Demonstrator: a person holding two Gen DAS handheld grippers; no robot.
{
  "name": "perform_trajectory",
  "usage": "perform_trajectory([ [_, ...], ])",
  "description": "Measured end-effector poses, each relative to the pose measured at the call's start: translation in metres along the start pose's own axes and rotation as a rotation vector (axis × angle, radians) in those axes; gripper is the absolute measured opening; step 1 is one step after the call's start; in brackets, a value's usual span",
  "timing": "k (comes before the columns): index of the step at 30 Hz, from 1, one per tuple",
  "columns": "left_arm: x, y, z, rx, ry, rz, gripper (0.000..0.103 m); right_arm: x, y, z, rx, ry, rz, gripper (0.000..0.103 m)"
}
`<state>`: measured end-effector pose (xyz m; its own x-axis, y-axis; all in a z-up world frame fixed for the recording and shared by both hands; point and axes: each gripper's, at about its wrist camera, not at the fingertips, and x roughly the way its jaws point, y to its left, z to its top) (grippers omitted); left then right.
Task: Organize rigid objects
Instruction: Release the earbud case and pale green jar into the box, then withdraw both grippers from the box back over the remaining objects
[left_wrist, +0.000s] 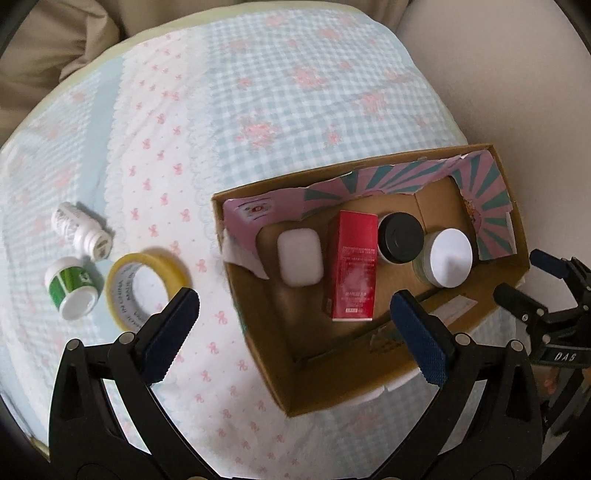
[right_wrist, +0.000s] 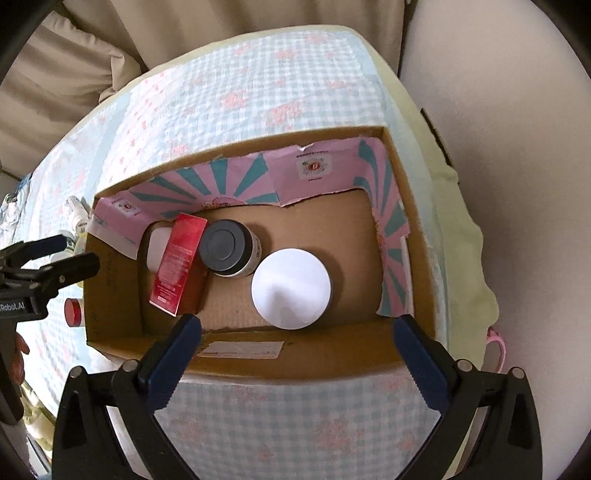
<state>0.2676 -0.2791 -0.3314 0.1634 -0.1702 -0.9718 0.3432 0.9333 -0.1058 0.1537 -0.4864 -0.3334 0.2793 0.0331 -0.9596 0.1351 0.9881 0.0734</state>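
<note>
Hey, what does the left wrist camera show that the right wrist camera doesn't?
Only the left wrist view shows the yellow tape roll and the green-labelled white jar out on the bedspread, both lying clear of the cardboard box.

Only the right wrist view shows a small red-capped item just outside the box's left wall.

Both show the box holding the red carton, black-lidded jar, white-lidded jar and white case, and both grippers, left and right, open and empty.

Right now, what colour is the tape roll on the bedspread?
Yellow; the tape roll shows best in the left wrist view.
</note>
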Motion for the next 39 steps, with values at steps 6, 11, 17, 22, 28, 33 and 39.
perform_trajectory([
  [6,-0.03,0.0,-0.012,-0.001,-0.052,0.003,0.103,-0.024,0.003,-0.003,0.018,-0.041,-0.002,0.103],
  [11,-0.058,0.003,-0.033,-0.009,-0.087,0.005,0.103,-0.048,0.01,-0.009,0.014,-0.067,-0.031,0.103],
  [17,-0.105,0.018,-0.067,-0.048,-0.148,0.022,0.103,-0.09,0.028,-0.024,0.006,-0.134,-0.002,0.103],
  [22,-0.145,0.039,-0.094,-0.059,-0.192,0.07,0.103,-0.113,0.046,-0.034,-0.015,-0.171,0.037,0.103],
  [28,-0.177,0.072,-0.122,-0.108,-0.23,0.077,0.103,-0.135,0.076,-0.052,-0.037,-0.216,0.065,0.103],
  [33,-0.205,0.106,-0.149,-0.136,-0.265,0.049,0.103,-0.149,0.117,-0.068,-0.102,-0.223,0.033,0.103],
  [39,-0.233,0.152,-0.177,-0.116,-0.284,0.036,0.103,-0.172,0.17,-0.09,-0.092,-0.255,0.017,0.103],
])
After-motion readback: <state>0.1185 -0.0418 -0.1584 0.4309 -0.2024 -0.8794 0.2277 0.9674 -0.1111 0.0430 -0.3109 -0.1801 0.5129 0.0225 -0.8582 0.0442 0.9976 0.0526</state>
